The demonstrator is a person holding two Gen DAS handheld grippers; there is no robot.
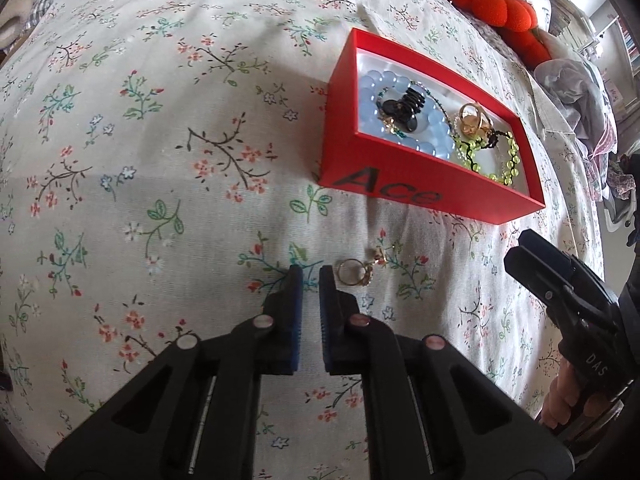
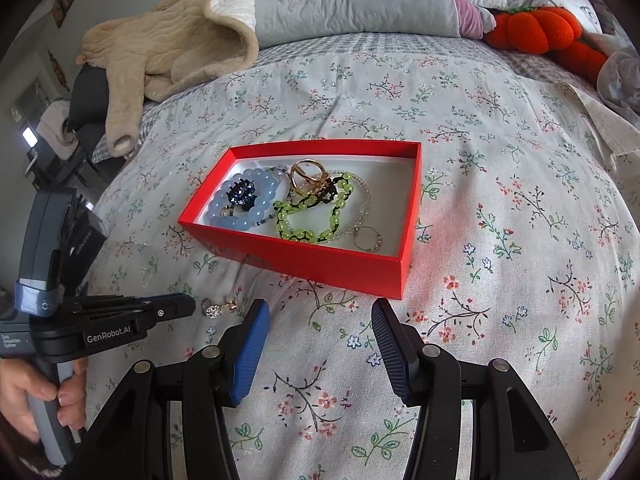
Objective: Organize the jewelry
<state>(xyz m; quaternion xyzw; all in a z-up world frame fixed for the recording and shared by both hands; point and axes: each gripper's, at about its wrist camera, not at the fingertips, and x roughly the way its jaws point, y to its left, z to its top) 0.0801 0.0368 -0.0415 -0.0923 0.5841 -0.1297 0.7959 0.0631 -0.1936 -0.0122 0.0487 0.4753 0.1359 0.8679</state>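
The small gold ring with the sparkly stone [image 1: 354, 274] lies on the flowery bed sheet [image 1: 160, 200], just past the tips of my left gripper [image 1: 311, 276] and a little to their right. A tiny gold earring [image 1: 378, 255] lies close beside it. The ring is not between my jaws. My left gripper is almost closed, with only a thin gap, and it holds nothing.

I think this can go wrong. If I push forward with the jaws this tight, the tip can bump the ring and slide it away, or press it down into the soft sheet. The ring is thin and flat, so it can slip out of the blue pads [image 1: 297, 312] or flip off. I may also catch the earring by mistake, or pinch the cloth.

Farther out, ahead and to the right of my left gripper, sits the red cardboard box [image 1: 400, 172]. It already holds a blue bead bracelet [image 1: 370, 92], a black hair clip [image 1: 404, 108], a green bead bracelet [image 1: 508, 160] and gold rings [image 1: 472, 120]. If I drop the ring from high up, it may bounce out or land outside the box.

My right gripper [image 2: 320, 312] hangs near the front of the box, jaws half open and empty.
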